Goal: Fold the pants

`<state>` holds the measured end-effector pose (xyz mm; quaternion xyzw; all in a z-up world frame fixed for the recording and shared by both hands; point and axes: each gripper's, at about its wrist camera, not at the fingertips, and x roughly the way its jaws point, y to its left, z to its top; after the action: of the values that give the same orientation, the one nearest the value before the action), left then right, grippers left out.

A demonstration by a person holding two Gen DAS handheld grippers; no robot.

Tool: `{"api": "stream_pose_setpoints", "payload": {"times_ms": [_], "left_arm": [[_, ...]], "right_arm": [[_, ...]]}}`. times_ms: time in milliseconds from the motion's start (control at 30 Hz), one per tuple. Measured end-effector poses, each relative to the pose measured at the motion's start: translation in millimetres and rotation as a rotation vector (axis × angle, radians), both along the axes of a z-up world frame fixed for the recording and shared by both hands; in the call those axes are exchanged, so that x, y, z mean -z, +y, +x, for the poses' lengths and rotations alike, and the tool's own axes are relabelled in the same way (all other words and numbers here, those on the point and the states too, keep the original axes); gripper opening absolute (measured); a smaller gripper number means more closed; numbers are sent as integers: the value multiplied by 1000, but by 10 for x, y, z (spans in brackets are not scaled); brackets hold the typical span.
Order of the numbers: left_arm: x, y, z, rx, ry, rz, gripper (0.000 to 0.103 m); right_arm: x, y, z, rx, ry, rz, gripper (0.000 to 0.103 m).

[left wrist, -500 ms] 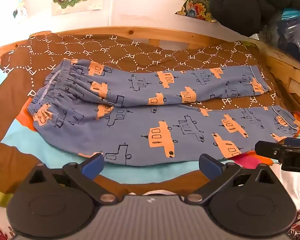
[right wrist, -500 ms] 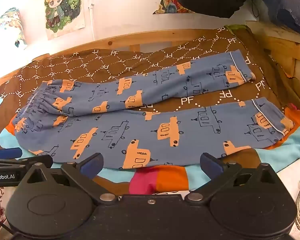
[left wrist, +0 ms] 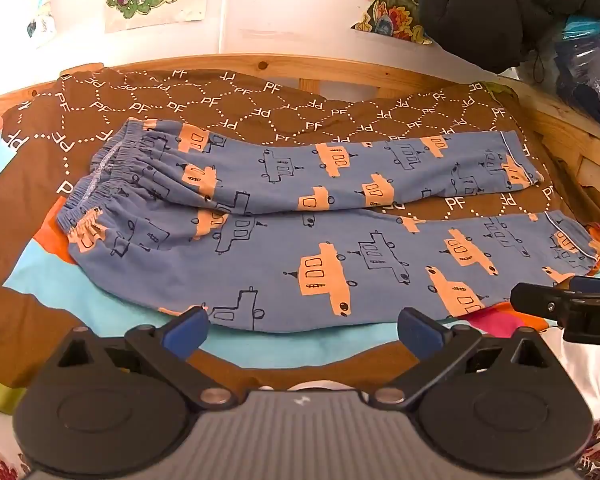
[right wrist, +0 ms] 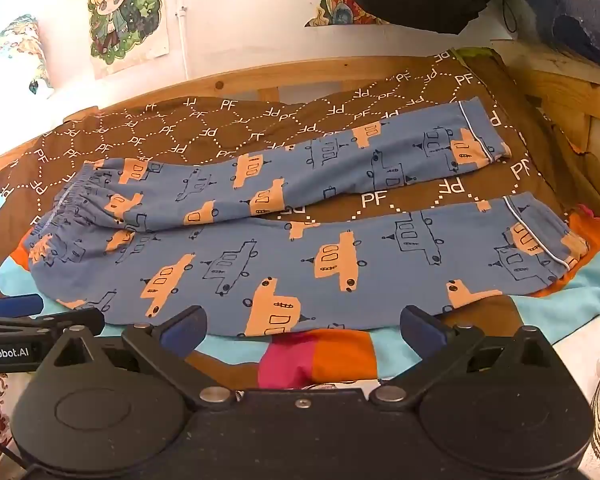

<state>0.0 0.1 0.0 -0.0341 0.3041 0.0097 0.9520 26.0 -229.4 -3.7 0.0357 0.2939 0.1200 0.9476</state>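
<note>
Pants (left wrist: 300,248), blue with orange car print, lie flat and unfolded on the brown PF-patterned bedspread (left wrist: 140,108). The elastic waistband (left wrist: 100,184) is at the left, and the two legs run right, splayed apart toward the cuffs. The far cuff (right wrist: 480,136) and near cuff (right wrist: 548,240) are well apart, with bedspread showing between them.

We judge the fabric thin, soft and light, so it will drape and bunch, with no stiffness to hold a crease. The best holds look like the near leg's hem edge: one pinch near the waistband, one near the cuff, then carry the near leg over the far one.

We have the left gripper (left wrist: 300,326) spread wide, holding nothing, just short of the near leg's edge. The right gripper (right wrist: 302,326) is also spread wide and empty, at the same edge further toward the cuffs. A wooden bed frame (left wrist: 340,72) runs behind, with posters (right wrist: 128,12) on the wall.
</note>
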Motion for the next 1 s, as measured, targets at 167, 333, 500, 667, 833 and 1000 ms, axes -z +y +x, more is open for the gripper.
{"api": "stream_pose_setpoints", "payload": {"times_ms": [167,333,500,667,833,1000], "left_arm": [[0,-1,0,1,-1,1,103],[-9,39,-5,3,0,3,103],[15,38,7,2,0,4,103],[16,39,7,3,-1,4,103],[17,43,8,2,0,5,103],[16,39,8,3,1,5,103]], "right_arm": [[0,1,-2,0,1,0,102],[2,1,-1,0,2,0,102],[4,2,0,0,3,0,102],[6,3,2,0,4,1,102],[8,4,4,0,5,0,102],[9,5,4,0,6,1,102]]}}
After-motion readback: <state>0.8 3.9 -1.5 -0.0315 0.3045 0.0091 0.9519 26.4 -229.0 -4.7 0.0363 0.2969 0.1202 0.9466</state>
